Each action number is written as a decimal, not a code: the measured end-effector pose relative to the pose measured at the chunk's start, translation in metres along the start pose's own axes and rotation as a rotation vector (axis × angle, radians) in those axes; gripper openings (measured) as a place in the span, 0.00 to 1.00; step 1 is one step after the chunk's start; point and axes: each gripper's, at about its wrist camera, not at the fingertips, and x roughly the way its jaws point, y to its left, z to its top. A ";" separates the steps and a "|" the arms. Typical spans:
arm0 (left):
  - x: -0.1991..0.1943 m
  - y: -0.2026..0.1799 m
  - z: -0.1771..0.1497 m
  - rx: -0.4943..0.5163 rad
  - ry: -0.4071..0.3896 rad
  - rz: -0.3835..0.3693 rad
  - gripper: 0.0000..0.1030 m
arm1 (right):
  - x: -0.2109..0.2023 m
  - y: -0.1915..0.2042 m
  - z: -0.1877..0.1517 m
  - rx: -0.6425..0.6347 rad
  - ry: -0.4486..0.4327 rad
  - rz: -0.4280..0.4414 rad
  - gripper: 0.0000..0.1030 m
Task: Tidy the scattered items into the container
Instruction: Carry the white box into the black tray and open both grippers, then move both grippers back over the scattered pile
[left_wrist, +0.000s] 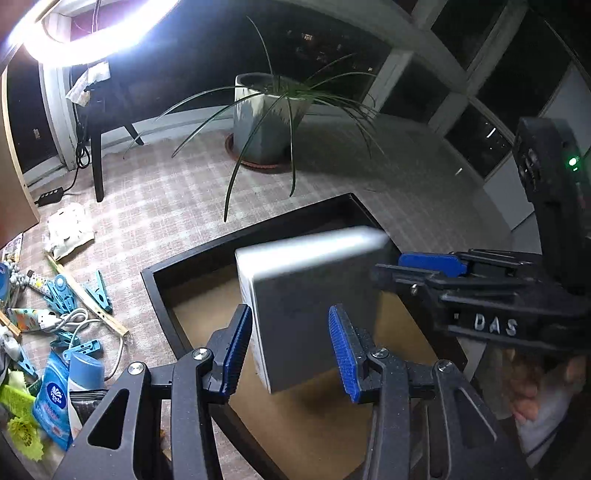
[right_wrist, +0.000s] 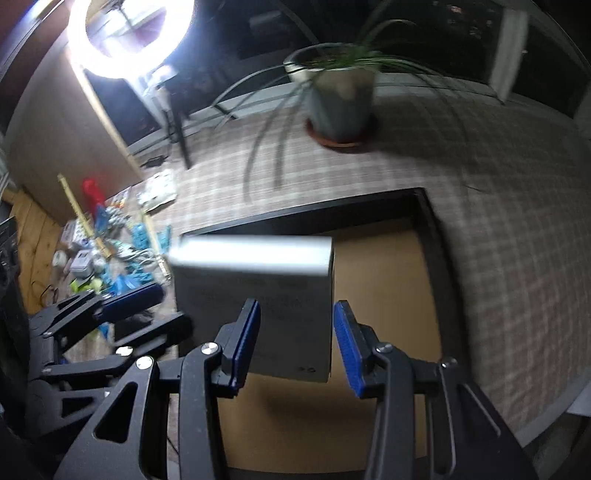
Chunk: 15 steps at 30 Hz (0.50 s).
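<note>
A white box (left_wrist: 310, 295) hangs tilted over the black tray (left_wrist: 159, 291) with a brown floor. In the left wrist view it sits between my left gripper's (left_wrist: 291, 350) blue pads, with small gaps on both sides. In the right wrist view the same box (right_wrist: 255, 295) is between my right gripper's (right_wrist: 297, 343) pads, also with gaps. The box is blurred. The right gripper (left_wrist: 417, 269) shows at the box's right edge in the left view; the left gripper (right_wrist: 147, 306) shows at its left edge in the right view.
Scattered items lie left of the tray on the checked cloth: blue clothes pegs (left_wrist: 98, 288), a tissue pack (left_wrist: 51, 402), a white cable (left_wrist: 74, 321), wooden sticks. A potted plant (left_wrist: 266, 118) stands behind the tray. A ring light (left_wrist: 85, 33) glares top left.
</note>
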 end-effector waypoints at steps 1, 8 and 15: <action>-0.004 0.002 0.000 0.003 -0.008 0.008 0.39 | -0.002 -0.004 -0.002 0.007 -0.004 -0.007 0.40; -0.034 0.049 -0.006 -0.053 -0.055 0.067 0.39 | -0.002 0.024 -0.004 -0.020 -0.014 0.043 0.40; -0.069 0.133 -0.037 -0.192 -0.088 0.196 0.39 | 0.014 0.101 -0.007 -0.170 0.023 0.144 0.40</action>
